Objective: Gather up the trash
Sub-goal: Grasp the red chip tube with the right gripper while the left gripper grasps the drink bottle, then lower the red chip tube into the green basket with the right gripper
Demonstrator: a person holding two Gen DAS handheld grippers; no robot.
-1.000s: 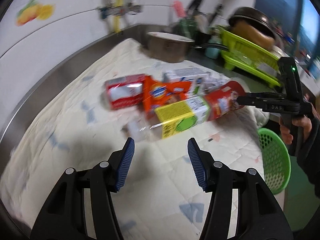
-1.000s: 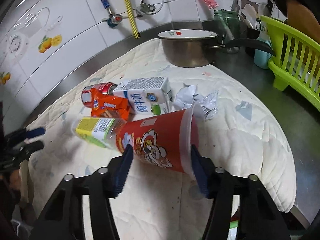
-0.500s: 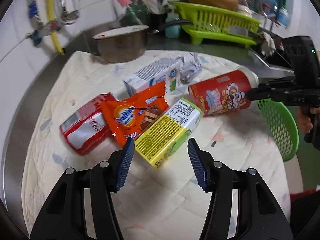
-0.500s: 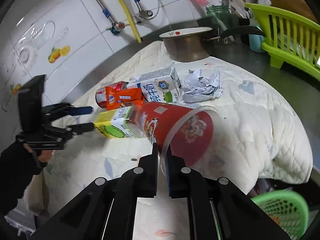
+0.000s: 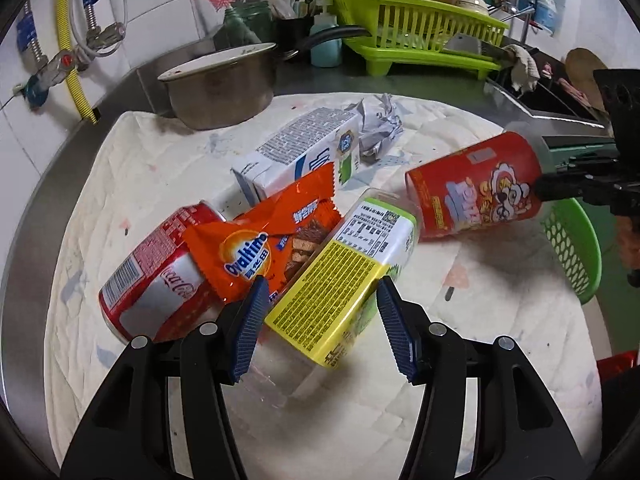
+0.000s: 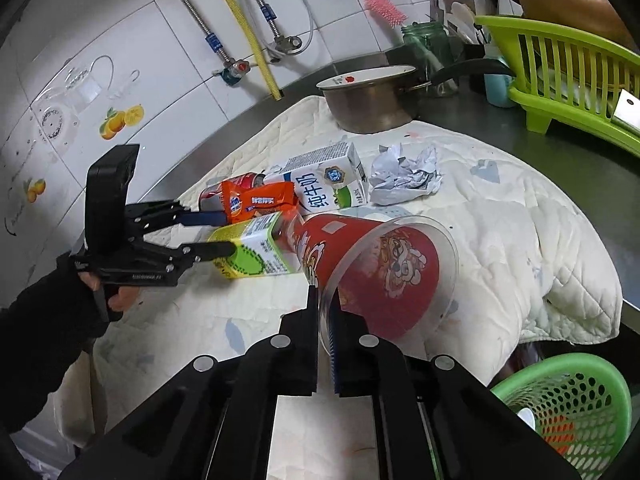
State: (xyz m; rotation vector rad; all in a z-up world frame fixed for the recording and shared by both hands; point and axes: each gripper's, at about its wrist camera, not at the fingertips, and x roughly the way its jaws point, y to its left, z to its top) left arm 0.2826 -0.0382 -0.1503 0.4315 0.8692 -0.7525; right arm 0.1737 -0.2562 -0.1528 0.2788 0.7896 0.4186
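A red snack cup (image 6: 384, 268) hangs tilted over the white quilted cloth (image 6: 500, 216). My right gripper (image 6: 326, 308) is shut on its clear rim; the left wrist view shows that gripper (image 5: 560, 190) at the cup (image 5: 472, 192). My left gripper (image 5: 322, 328) is open, its blue pads (image 5: 250, 328) on either side of the near end of a yellow-green box (image 5: 340, 280) without pressing it. An orange Ovaltine wrapper (image 5: 260, 244), a red cola can (image 5: 156, 284), a milk carton (image 5: 296, 152) and crumpled paper (image 5: 380, 128) lie beside the box.
A green mesh basket (image 6: 572, 404) stands below the counter edge at the right. A steel pot (image 5: 220, 88) sits behind the cloth, with a green dish rack (image 5: 420, 28) beyond it. Tiled wall and pipes close off the left side.
My right gripper went from straddling the red cup to shut on its rim and drew it away from the pile. My left gripper rolled and moved in around the yellow-green box.
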